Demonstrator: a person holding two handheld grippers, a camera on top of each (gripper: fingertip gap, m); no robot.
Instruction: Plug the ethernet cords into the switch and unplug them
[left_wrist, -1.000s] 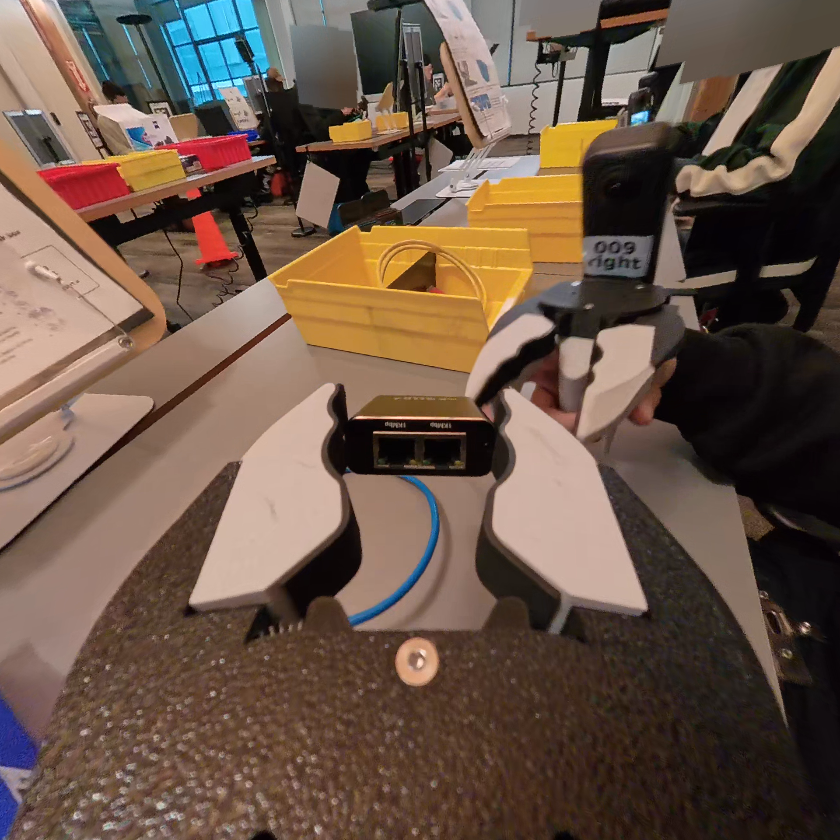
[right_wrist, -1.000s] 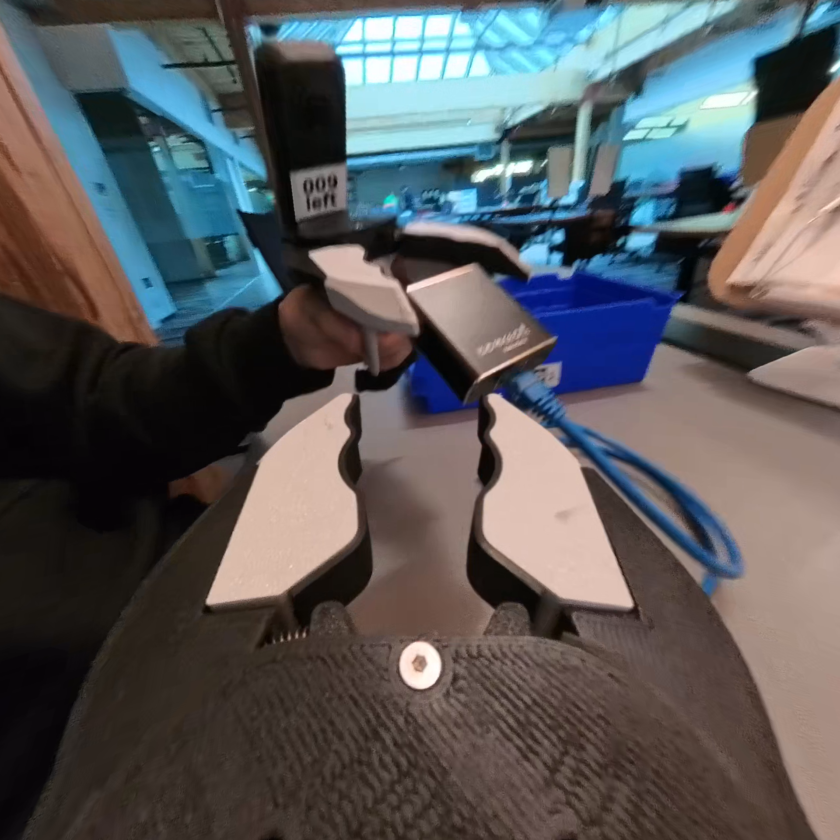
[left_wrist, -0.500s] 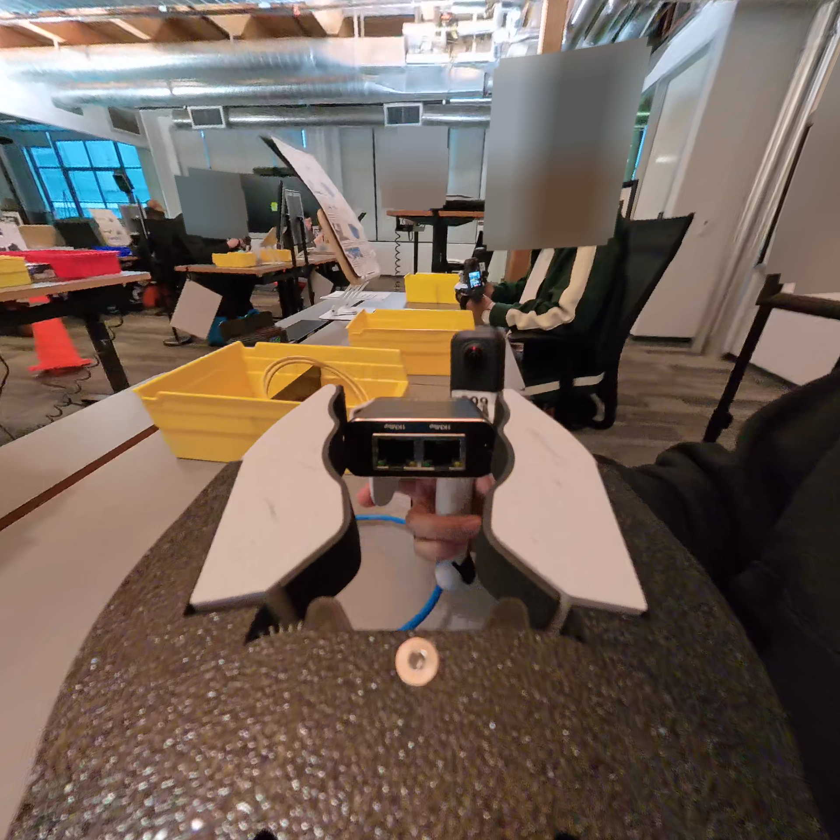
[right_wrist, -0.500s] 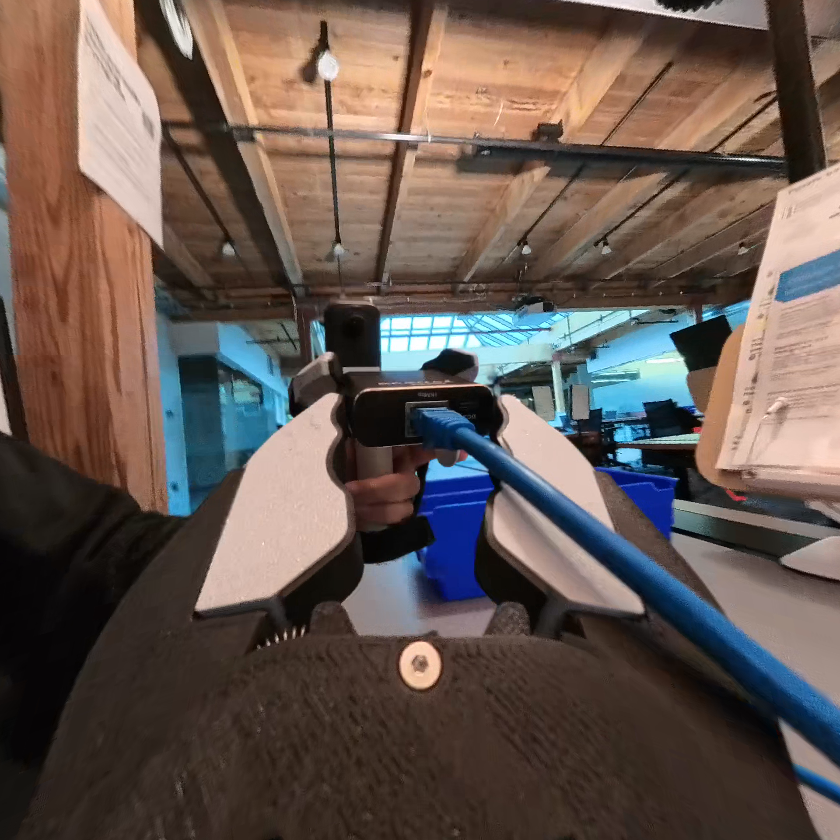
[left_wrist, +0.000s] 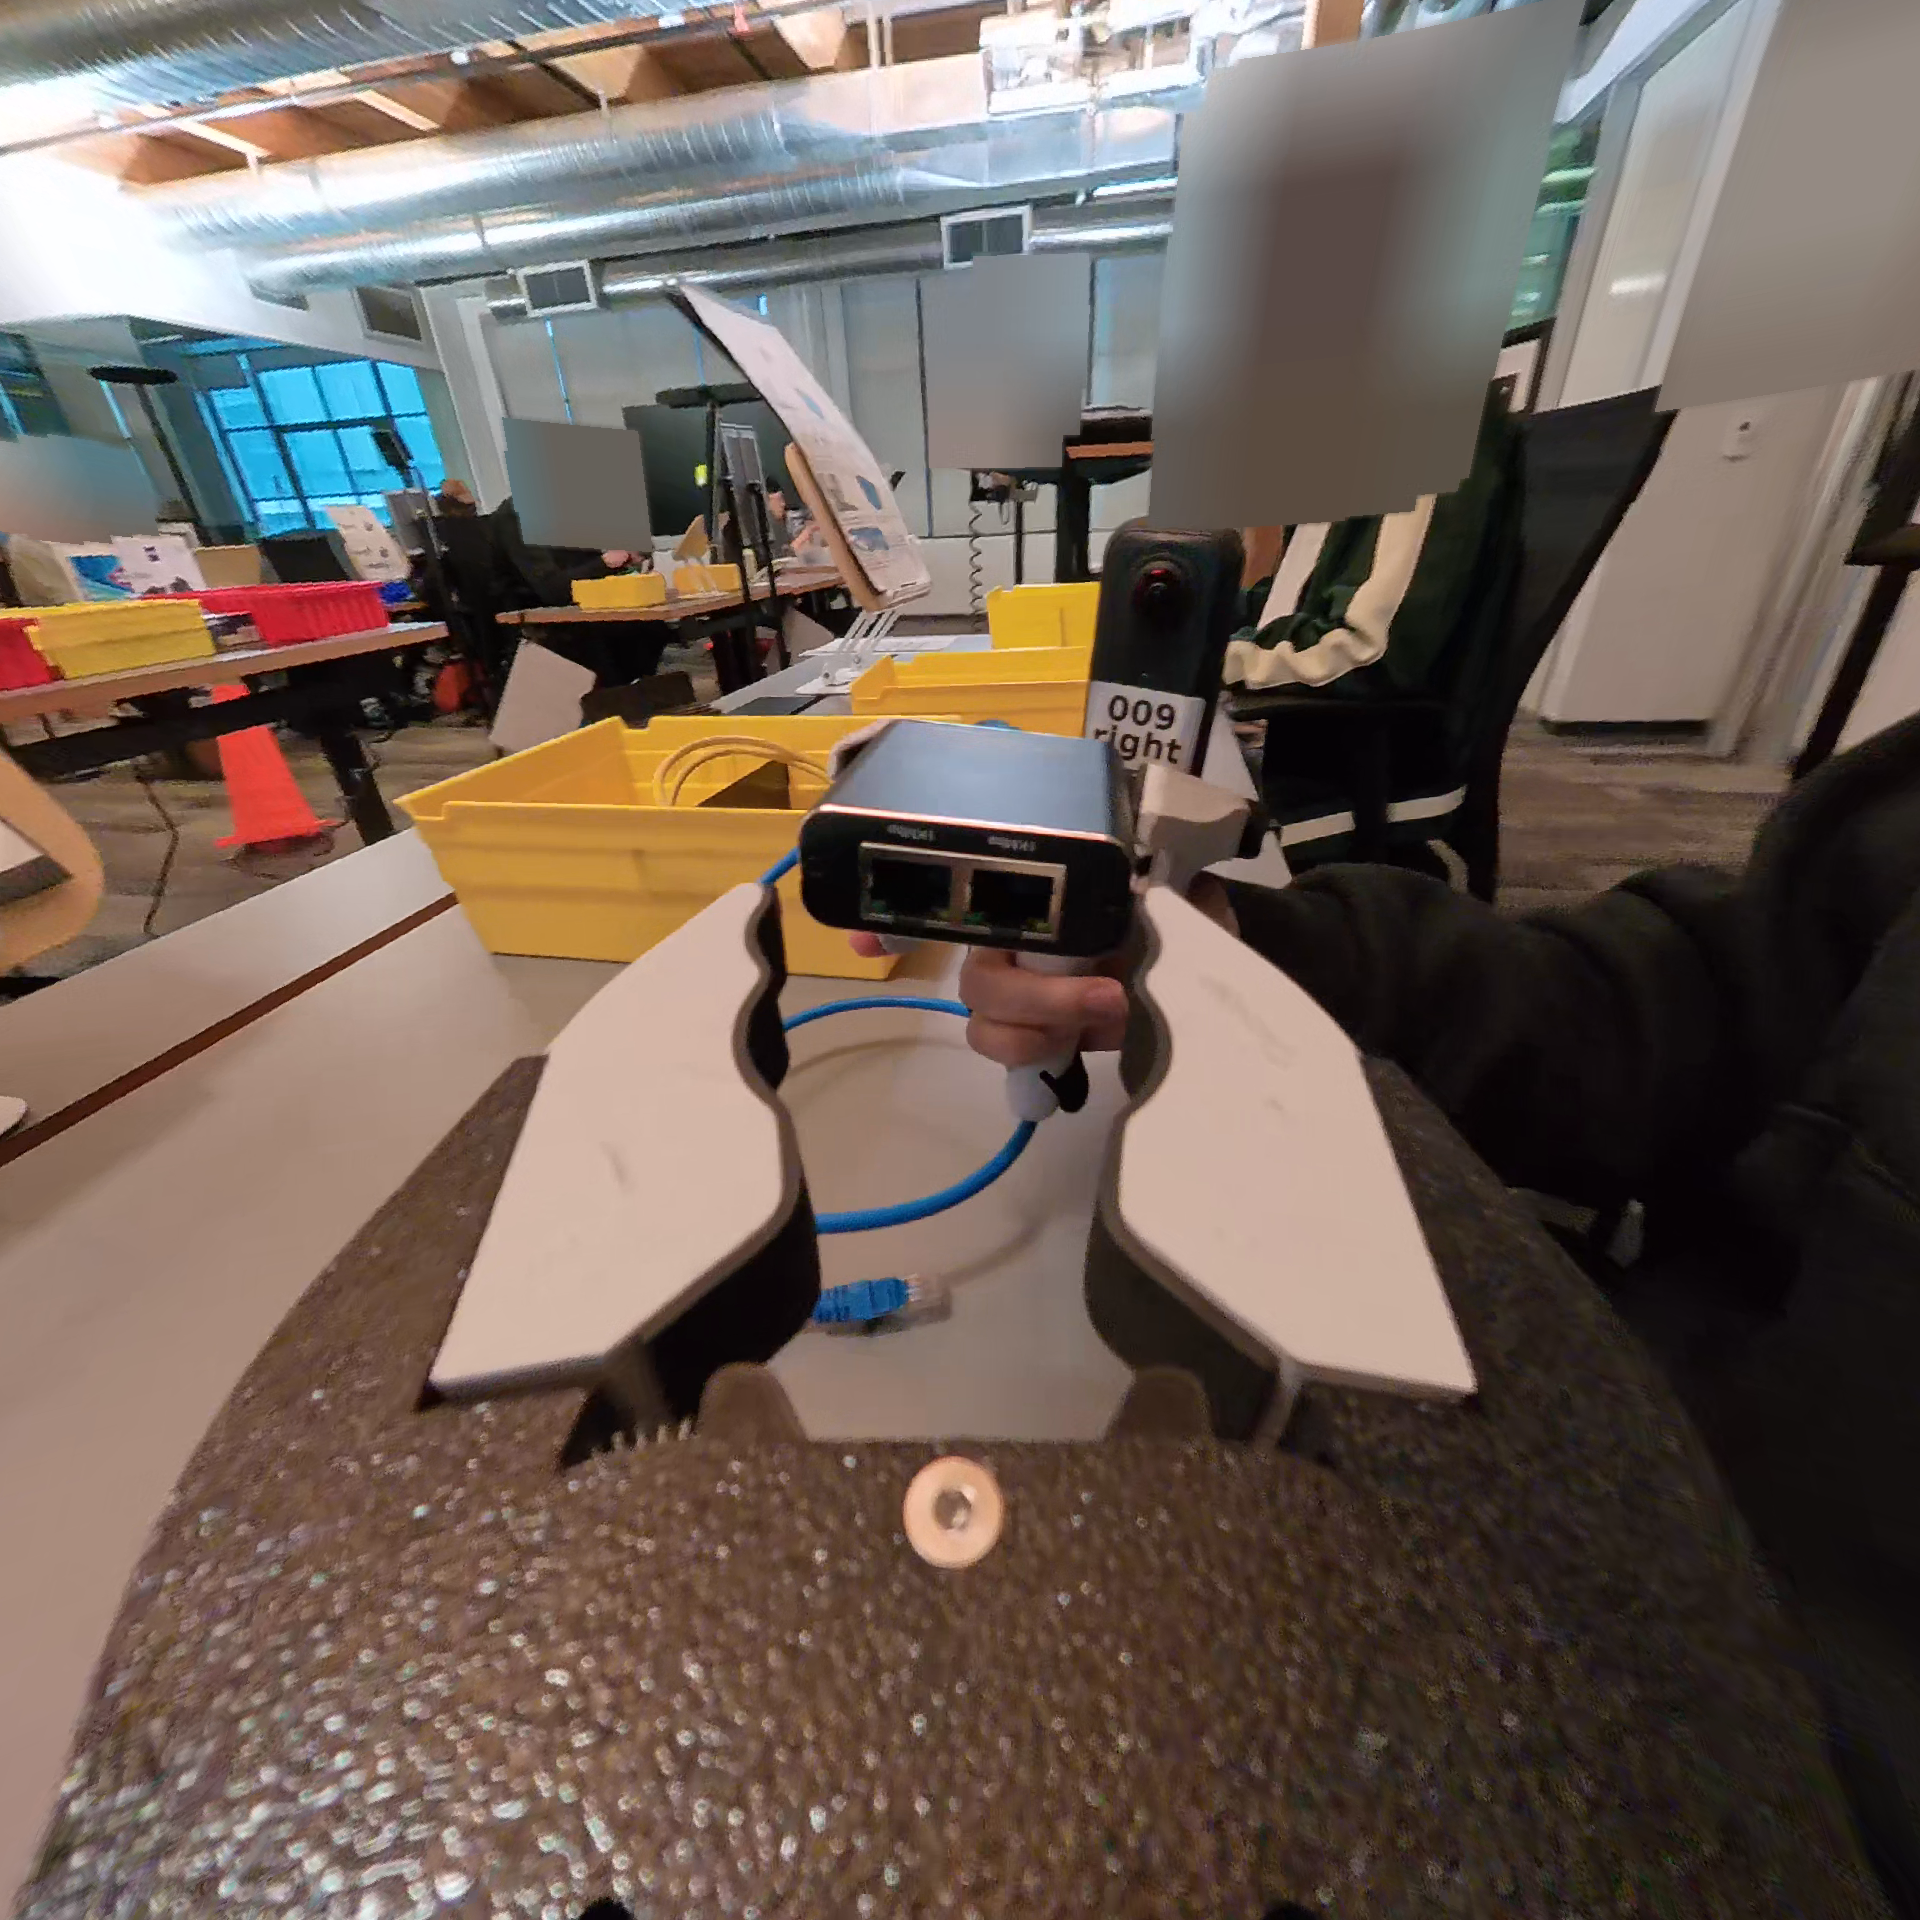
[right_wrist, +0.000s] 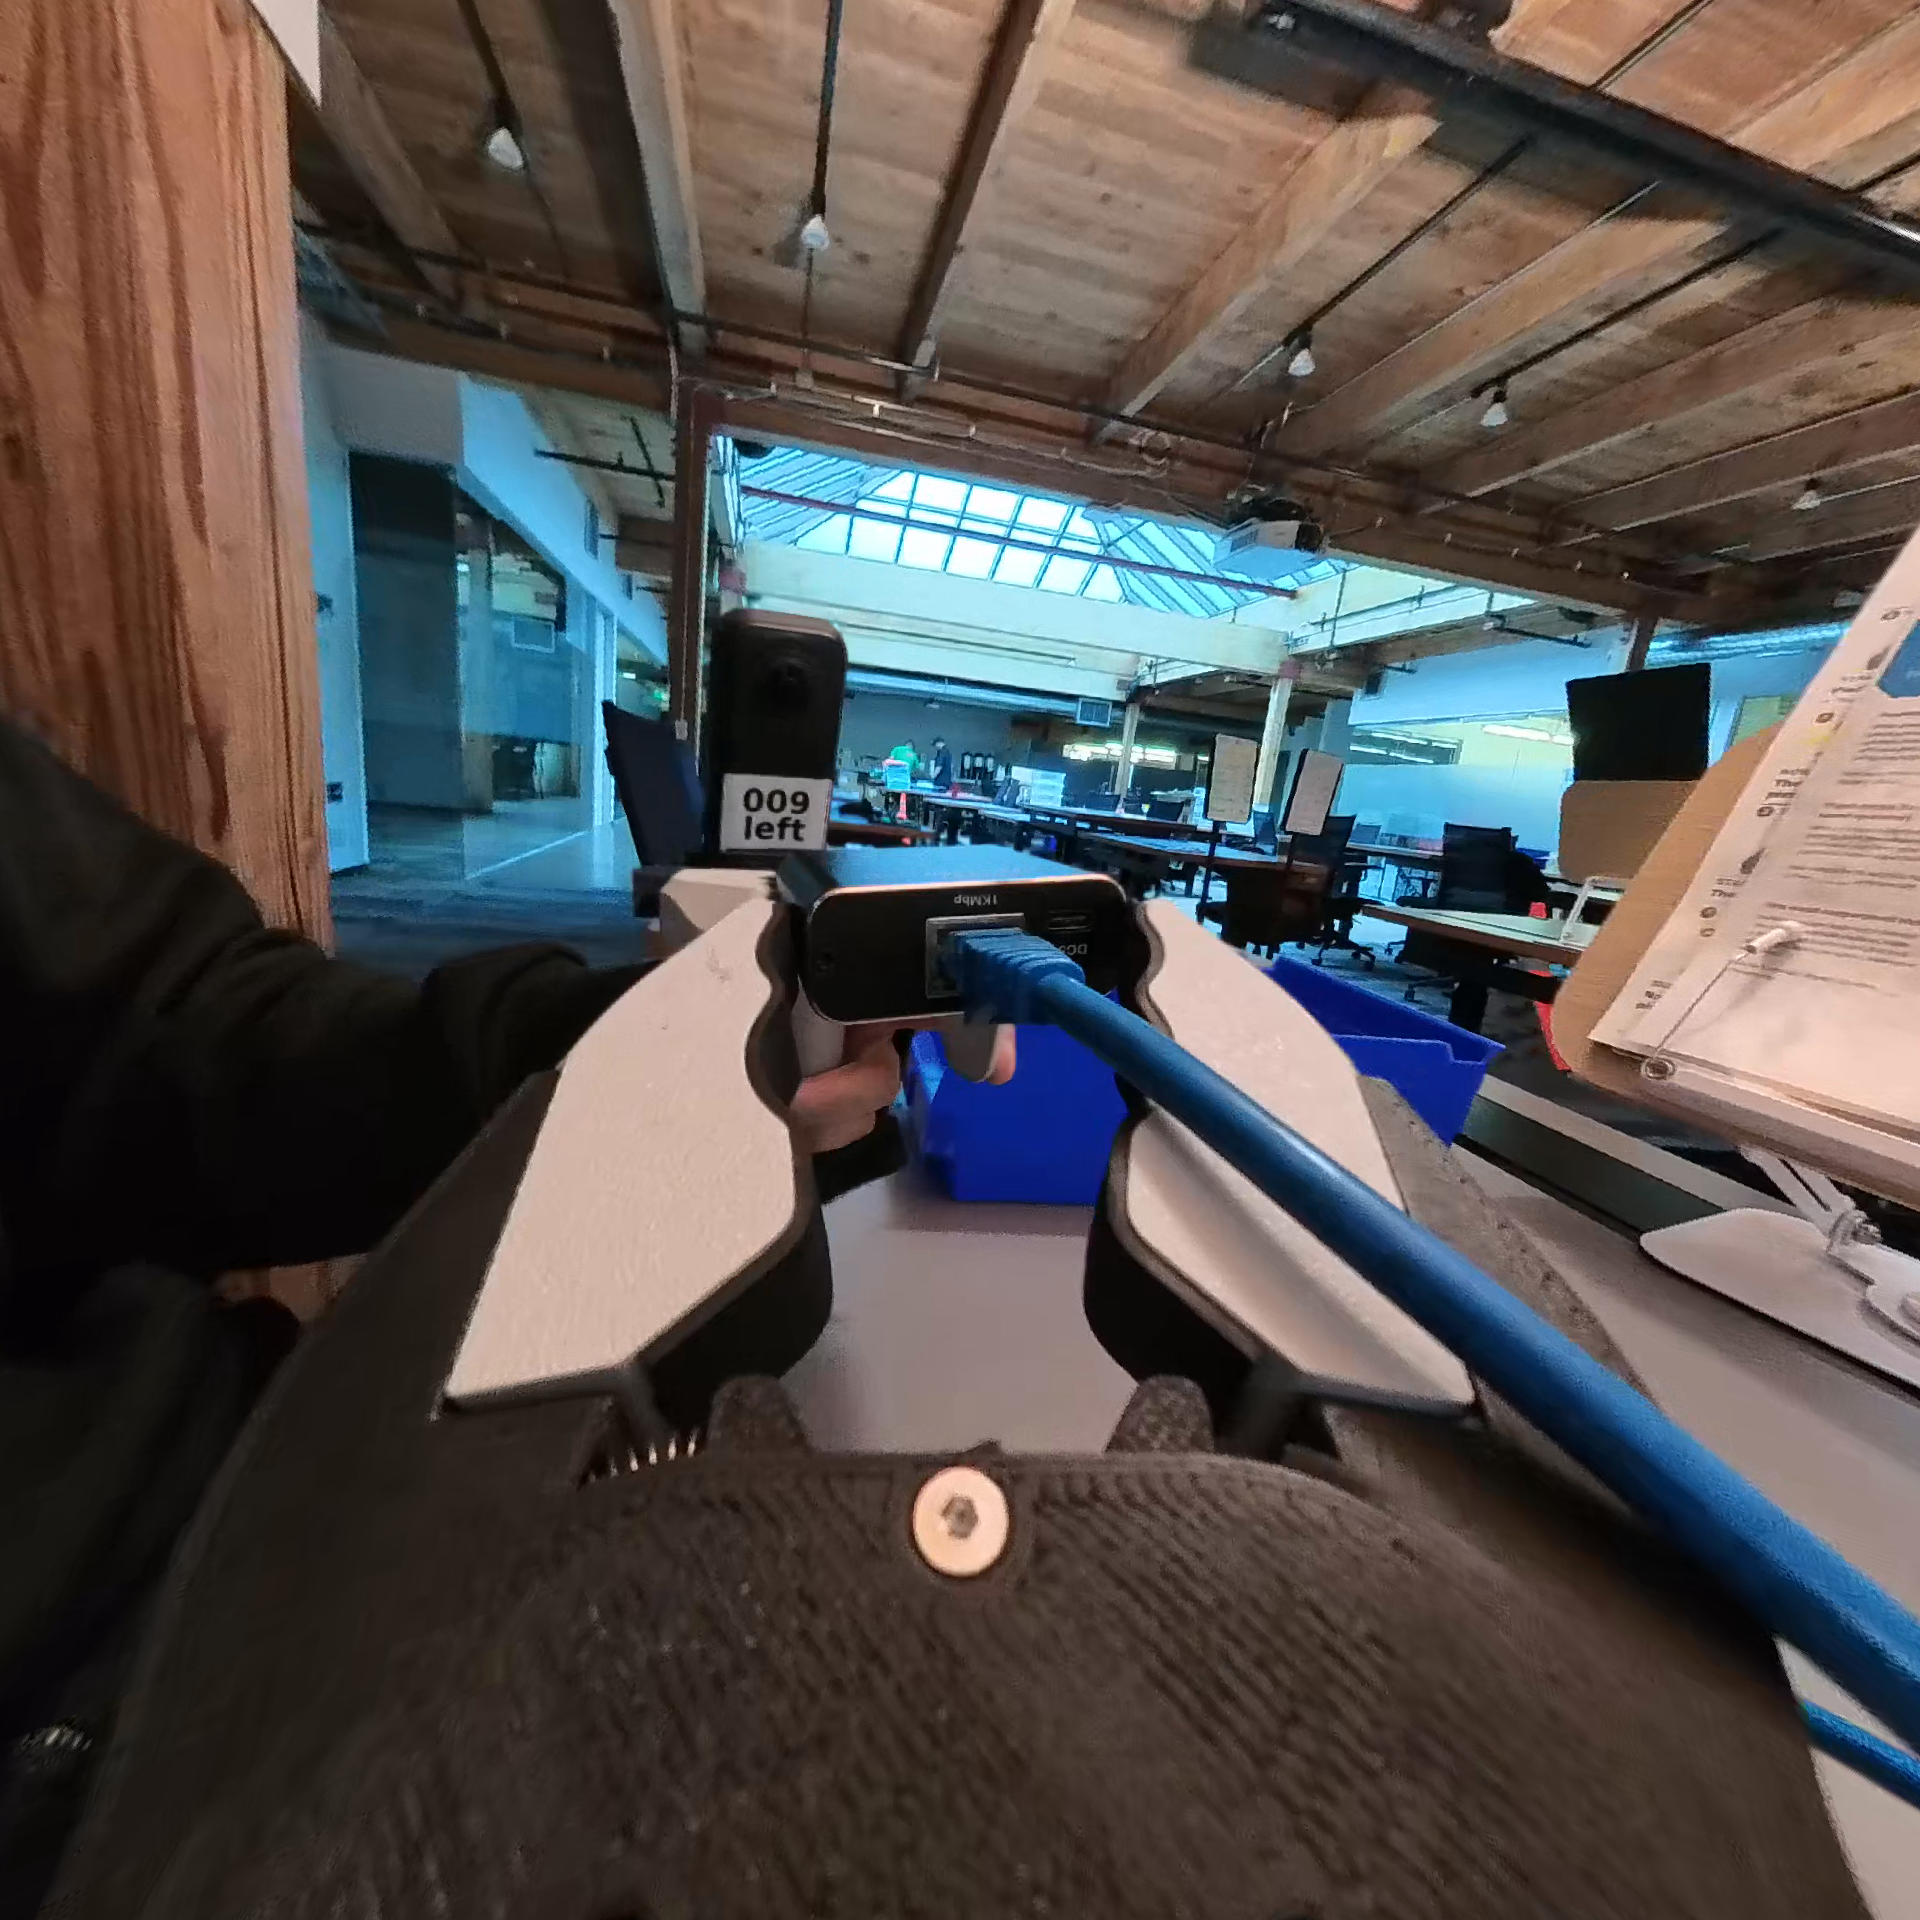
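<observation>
So the black switch (left_wrist: 966, 831) is up in the air above the grey table (left_wrist: 260, 1091), pinched end to end between both tools. Right gripper (right_wrist: 961, 951) clamps the end with the blue ethernet cord (right_wrist: 1351, 1216) plugged in. Left gripper (left_wrist: 951, 935) looks closed on the other end, though its tips may be slightly loose; 2 empty ports face it. The cord's free plug (left_wrist: 873, 1304) lies on the table.

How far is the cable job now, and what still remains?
Done: one end of the blue cable is plugged into the switch, on the side facing the right gripper. In hand: that gripper and the left gripper both grip the switch. Left: its two other ports are empty, the free plug lies on the table, and the plugged end must still come out.
</observation>
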